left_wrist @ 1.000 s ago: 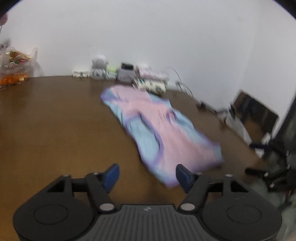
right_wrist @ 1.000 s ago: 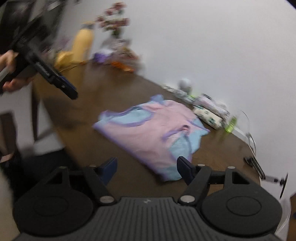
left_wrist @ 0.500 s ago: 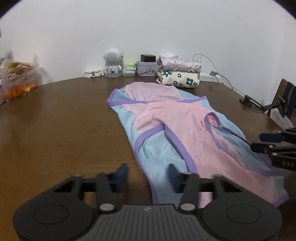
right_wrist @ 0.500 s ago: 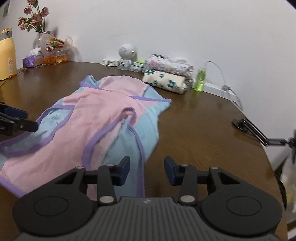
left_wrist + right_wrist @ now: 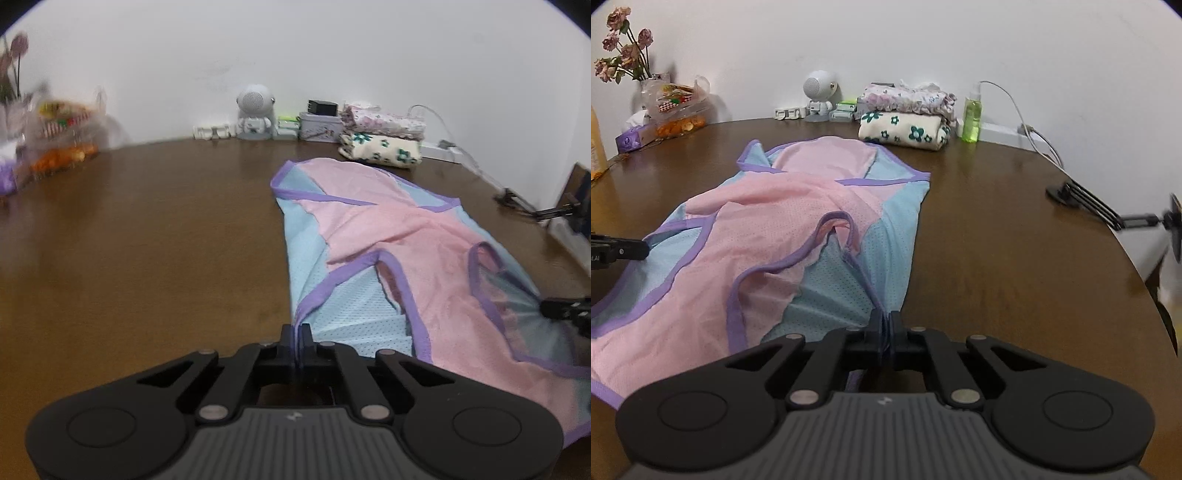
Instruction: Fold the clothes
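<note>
**Left wrist view: both near corners pinched**

We have the left hand-held gripper [image 5: 296,341] clamped on the purple-trimmed near edge of the pink and blue garment [image 5: 399,258]; its jaws have just been closing, and the fabric sits between them. Our right hand-held gripper [image 5: 885,330] has likewise just been closing and now pinches the garment's other near corner, blue mesh caught between the pads. The garment lies spread lengthwise on the brown tabletop [image 5: 147,240], reaching toward the folded clothes [image 5: 905,129] by the wall. We judge that gripping both near corners together lets us lift that end evenly and carry it over the far end for a first fold.
</note>
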